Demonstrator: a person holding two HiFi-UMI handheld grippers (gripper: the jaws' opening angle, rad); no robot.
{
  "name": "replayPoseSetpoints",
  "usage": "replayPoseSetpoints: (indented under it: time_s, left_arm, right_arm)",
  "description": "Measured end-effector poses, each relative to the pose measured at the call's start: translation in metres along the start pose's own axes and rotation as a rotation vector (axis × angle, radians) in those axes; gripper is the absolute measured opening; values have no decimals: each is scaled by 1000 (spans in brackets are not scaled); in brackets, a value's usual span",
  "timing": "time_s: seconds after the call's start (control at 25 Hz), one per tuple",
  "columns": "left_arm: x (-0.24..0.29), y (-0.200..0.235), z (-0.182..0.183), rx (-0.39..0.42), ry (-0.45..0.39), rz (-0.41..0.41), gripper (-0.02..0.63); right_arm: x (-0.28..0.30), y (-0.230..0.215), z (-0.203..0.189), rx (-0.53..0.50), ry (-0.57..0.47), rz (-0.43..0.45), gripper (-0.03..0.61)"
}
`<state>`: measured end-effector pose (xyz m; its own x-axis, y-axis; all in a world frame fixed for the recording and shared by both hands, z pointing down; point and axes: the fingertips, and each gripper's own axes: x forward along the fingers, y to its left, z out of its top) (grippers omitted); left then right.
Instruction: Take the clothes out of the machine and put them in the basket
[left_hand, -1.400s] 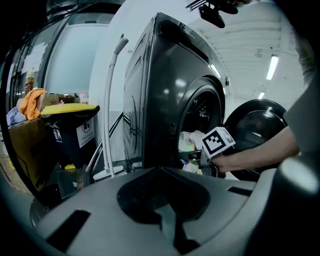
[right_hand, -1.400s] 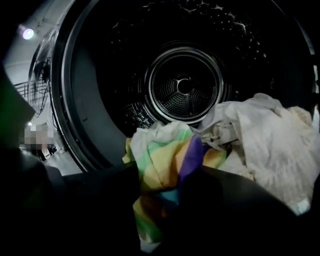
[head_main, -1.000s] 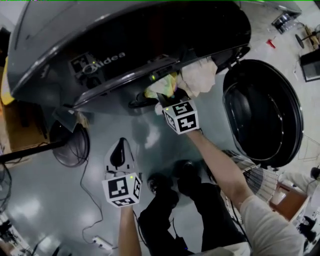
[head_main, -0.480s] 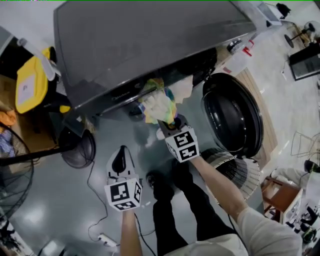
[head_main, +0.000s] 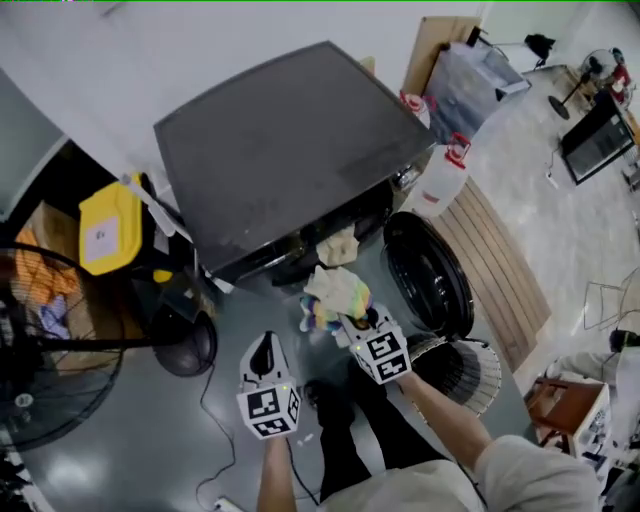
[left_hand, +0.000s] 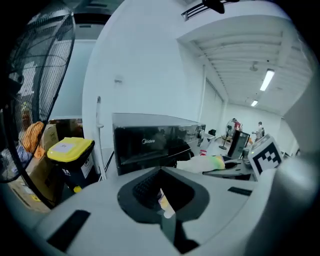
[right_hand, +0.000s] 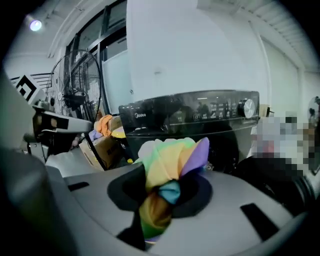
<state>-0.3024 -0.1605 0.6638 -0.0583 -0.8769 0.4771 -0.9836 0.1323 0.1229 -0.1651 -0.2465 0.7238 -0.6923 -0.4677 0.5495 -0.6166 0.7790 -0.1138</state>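
Observation:
The dark grey washing machine stands with its round door swung open to the right. My right gripper is shut on a bunched rainbow-coloured cloth, held in the air in front of the opening. In the right gripper view the cloth fills the jaws of the right gripper. A pale cloth hangs out of the drum opening. The white ribbed basket sits on the floor under my right arm. My left gripper hovers to the left, shut and holding nothing.
A yellow-lidded bin and a large fan with a black base stand left of the machine. A white jug and a slatted wooden board lie to the right. The person's feet are below the grippers.
Both grippers have risen and drawn back from the machine. The rainbow cloth has come out of the opening with the right gripper. The head view has lifted and shows the whole machine.

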Motion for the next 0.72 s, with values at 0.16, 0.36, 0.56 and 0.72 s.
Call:
replayPoseSetpoints:
  time_s: [0.16,0.36,0.56,0.72]
  left_arm:
    - [-24,-22,40,8,-14,-4,18]
    - [-46,-57,92,33,-51,-7,18]
    - [-67,-88,134,62,-86,-23,18]
    - [-75,-110,166,113,-124,-61,18]
  right_arm:
    - [-60,4,40,13,-32,-15,112]
    - [-123,0,92,10,-96,-23,112]
    - [-174,-4,129,2,-145,-29,114]
    - [-208,-5,153,-29,-195,-48,114]
